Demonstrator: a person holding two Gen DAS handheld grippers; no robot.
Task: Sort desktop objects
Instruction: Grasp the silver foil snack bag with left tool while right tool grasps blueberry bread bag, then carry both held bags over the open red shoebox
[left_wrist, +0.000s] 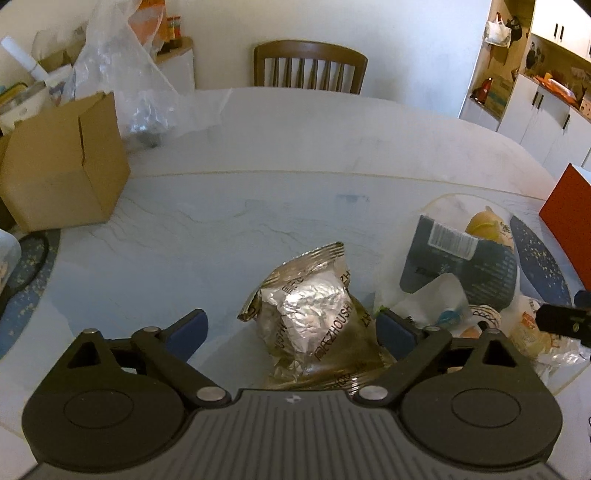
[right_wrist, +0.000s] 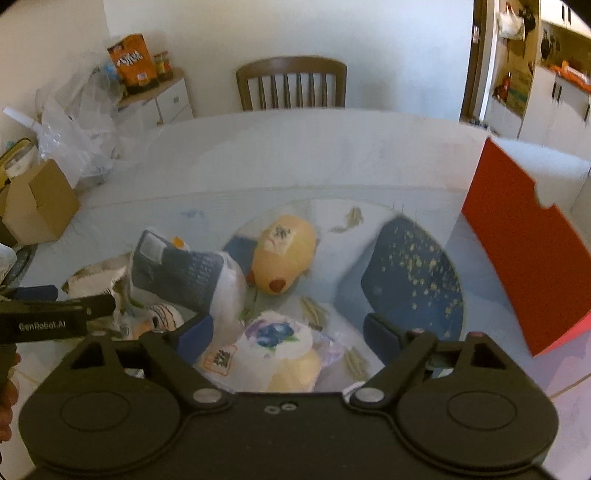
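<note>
The crumpled foil snack bag (left_wrist: 314, 314) lies on the pale surface (left_wrist: 258, 206) at the near-left edge of a loose pile of packets. It sits between the spread jaws of the left gripper (left_wrist: 291, 325), whose blue pads stand apart from the foil on the left and close beside it on the right, not pressing it; the placement suggests the bag is being lined up for a pinch across its bulging middle.

Just right of the foil bag, a dark blue packet with a barcode label (left_wrist: 461, 258) leans over a white plastic bag, and beyond that lies a yellow-orange wrapped bun (right_wrist: 284, 258). Nearer than the bun, a white packet printed with a blueberry (right_wrist: 273, 339) lies between the open jaws of the right gripper (right_wrist: 288, 339), with no pad visibly pressing it. Both grippers seem poised to take one item each.

Further right of the foil bag a dark blue speckled mat (right_wrist: 417, 280) lies on the surface, and past it stands a red box (right_wrist: 528, 251). Well left of the foil bag sits an open cardboard box (left_wrist: 62, 166), a likely bin for sorted items, though that is only a guess.
</note>
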